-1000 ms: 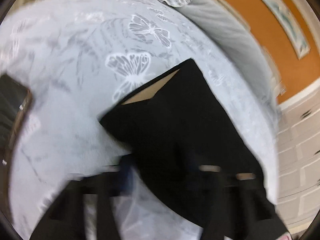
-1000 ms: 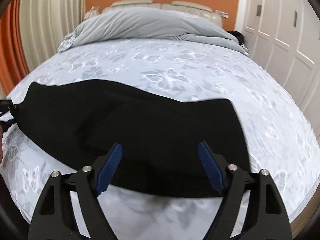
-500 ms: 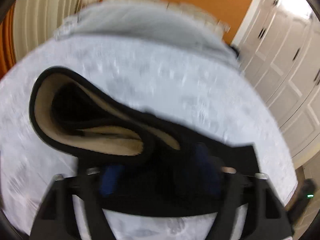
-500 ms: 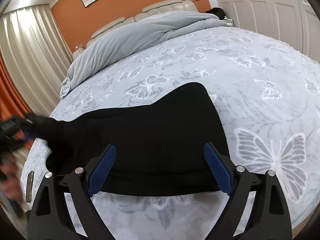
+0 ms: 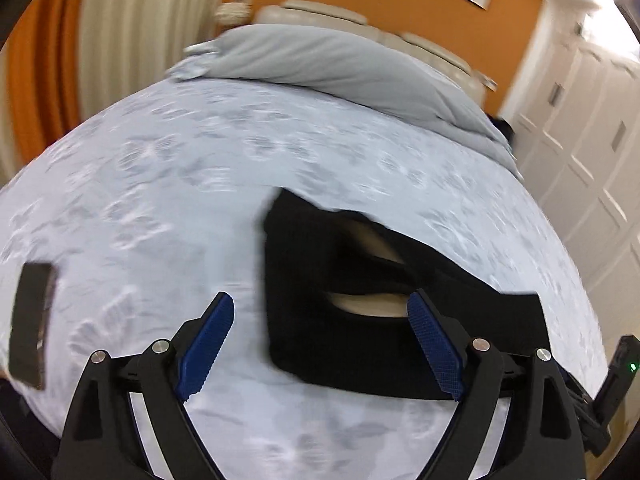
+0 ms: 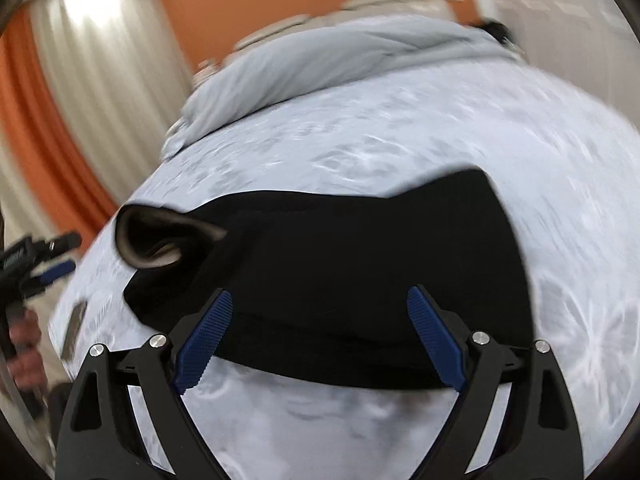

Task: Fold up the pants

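The black pants (image 5: 340,340) lie in a folded heap on the butterfly-print bed sheet (image 5: 160,200), their tan lining showing at the open waistband (image 5: 368,304). My left gripper (image 5: 322,346) hovers over their left edge with its jaws opening. Its pads touch no cloth. In the right wrist view the pants (image 6: 340,260) stretch across the middle, the waistband (image 6: 160,240) curled up at their left end. My right gripper (image 6: 320,340) stands open above their near edge, holding nothing. The left gripper (image 6: 36,264) shows at the far left, held by a hand (image 6: 20,340).
A dark phone (image 5: 32,320) lies on the sheet at the left, also visible as the phone (image 6: 74,328) in the right wrist view. A grey duvet (image 5: 340,64) is bunched at the head of the bed. White wardrobe doors (image 5: 592,160) stand to the right.
My left gripper has let go of the waistband end, opened wide and drawn back and up. The pants now rest on the bed. The right gripper stays open and its view has tilted.
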{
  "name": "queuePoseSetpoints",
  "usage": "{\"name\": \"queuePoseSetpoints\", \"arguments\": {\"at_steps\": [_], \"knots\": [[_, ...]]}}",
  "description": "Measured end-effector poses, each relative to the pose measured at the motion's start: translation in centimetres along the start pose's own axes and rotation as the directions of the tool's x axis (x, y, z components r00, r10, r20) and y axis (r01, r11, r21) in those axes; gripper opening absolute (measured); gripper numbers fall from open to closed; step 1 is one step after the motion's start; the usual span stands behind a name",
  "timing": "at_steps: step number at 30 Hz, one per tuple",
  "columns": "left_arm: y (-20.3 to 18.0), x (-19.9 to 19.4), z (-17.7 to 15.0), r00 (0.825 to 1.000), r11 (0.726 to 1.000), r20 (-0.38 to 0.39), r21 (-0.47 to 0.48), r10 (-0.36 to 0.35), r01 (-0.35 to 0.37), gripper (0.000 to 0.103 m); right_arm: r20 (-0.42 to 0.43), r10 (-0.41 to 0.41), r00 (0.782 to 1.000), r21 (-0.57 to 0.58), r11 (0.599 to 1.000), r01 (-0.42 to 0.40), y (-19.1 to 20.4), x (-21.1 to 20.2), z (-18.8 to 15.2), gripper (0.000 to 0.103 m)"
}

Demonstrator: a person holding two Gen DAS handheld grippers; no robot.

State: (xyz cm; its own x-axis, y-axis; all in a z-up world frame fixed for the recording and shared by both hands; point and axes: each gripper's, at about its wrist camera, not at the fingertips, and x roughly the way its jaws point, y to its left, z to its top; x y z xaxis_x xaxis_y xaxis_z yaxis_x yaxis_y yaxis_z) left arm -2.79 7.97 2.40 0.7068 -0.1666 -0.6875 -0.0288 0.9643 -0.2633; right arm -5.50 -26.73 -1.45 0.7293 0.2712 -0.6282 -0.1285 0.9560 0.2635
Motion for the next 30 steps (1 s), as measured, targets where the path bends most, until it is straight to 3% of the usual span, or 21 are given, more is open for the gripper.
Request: {"name": "queuePoseSetpoints", "arguments": {"at_steps": [4, 9, 11, 12, 13, 14, 15, 16, 17, 18, 20, 22, 24, 26, 29, 30], "knots": [[5.5, -1.0, 0.1, 0.999, 0.993, 0.022, -0.116, 0.037, -0.034, 0.086, -0.055, 0.081, 0.995, -0.156, 0.984, -0.089, 6.6, 3.3, 4.0, 0.098], [10.1, -2.3, -0.7, 0.999, 0.981, 0.027, -0.195, 0.022, -0.017, 0.086, -0.215, 0.015, 0.976, -0.419, 0.902, -0.106, 13.9, 11.5, 5.6, 0.098], [11.1, -2.8, -1.0, 1.000, 0.982, 0.027, -0.187, 0.014, -0.009, 0.086, -0.265, -0.035, 0.964, -0.495, 0.862, -0.105, 15.0, 14.6, 5.0, 0.098], [11.5, -3.0, -1.2, 1.000, 0.983, 0.026, -0.183, 0.014, -0.009, 0.086, -0.285, -0.042, 0.958, -0.497, 0.861, -0.110, 14.9, 15.5, 4.8, 0.098], [11.9, -3.1, -1.5, 1.000, 0.984, 0.027, -0.178, 0.009, -0.004, 0.086, -0.328, -0.017, 0.945, -0.452, 0.881, -0.141, 14.3, 16.7, 4.8, 0.089], [12.2, -3.2, -1.7, 1.000, 0.986, 0.027, -0.169, 0.005, 0.000, 0.086, -0.353, 0.007, 0.936, -0.397, 0.904, -0.156, 13.7, 17.3, 5.0, 0.065], [12.5, -3.3, -2.0, 1.000, 0.987, 0.025, -0.163, 0.009, -0.005, 0.086, -0.373, 0.039, 0.927, -0.303, 0.939, -0.162, 12.8, 17.9, 5.5, 0.059], [12.6, -3.2, -2.2, 1.000, 0.988, 0.023, -0.157, 0.012, -0.009, 0.086, -0.380, 0.077, 0.922, -0.210, 0.963, -0.167, 12.1, 18.0, 6.3, 0.042], [12.5, -3.0, -2.4, 1.000, 0.990, 0.021, -0.143, 0.019, -0.016, 0.086, -0.387, 0.117, 0.915, -0.139, 0.973, -0.184, 11.6, 17.9, 6.9, 0.030], [12.5, -2.9, -2.5, 0.999, 0.991, 0.019, -0.134, 0.026, -0.024, 0.086, -0.379, 0.194, 0.905, -0.022, 0.976, -0.218, 10.9, 17.3, 7.7, 0.027], [12.0, -2.5, -2.6, 0.999, 0.992, 0.011, -0.123, 0.032, -0.030, 0.086, -0.332, 0.331, 0.883, 0.140, 0.943, -0.301, 10.0, 15.4, 8.9, 0.021], [11.3, -2.4, -2.6, 1.000, 0.992, 0.001, -0.128, -0.004, 0.004, 0.086, -0.234, 0.460, 0.856, 0.311, 0.870, -0.383, 8.0, 12.1, 10.3, 0.016], [10.4, -2.5, -2.4, 0.999, 0.992, 0.000, -0.122, -0.036, 0.035, 0.086, -0.137, 0.514, 0.847, 0.443, 0.796, -0.412, 4.7, 9.4, 10.6, 0.016], [9.1, -2.6, -2.3, 0.998, 0.993, 0.005, -0.105, -0.057, 0.058, 0.086, -0.051, 0.498, 0.865, 0.531, 0.747, -0.399, 0.4, 6.9, 9.4, 0.015], [6.2, -2.2, -2.5, 0.996, 0.995, -0.005, -0.056, -0.087, 0.086, 0.086, -0.031, 0.293, 0.956, 0.626, 0.751, -0.210, -8.0, 2.9, 3.6, 0.014], [5.4, -1.9, -2.6, 0.995, 0.994, -0.014, -0.042, -0.097, 0.097, 0.086, -0.036, 0.231, 0.972, 0.651, 0.743, -0.153, -10.0, 2.0, 1.7, 0.014]]}}
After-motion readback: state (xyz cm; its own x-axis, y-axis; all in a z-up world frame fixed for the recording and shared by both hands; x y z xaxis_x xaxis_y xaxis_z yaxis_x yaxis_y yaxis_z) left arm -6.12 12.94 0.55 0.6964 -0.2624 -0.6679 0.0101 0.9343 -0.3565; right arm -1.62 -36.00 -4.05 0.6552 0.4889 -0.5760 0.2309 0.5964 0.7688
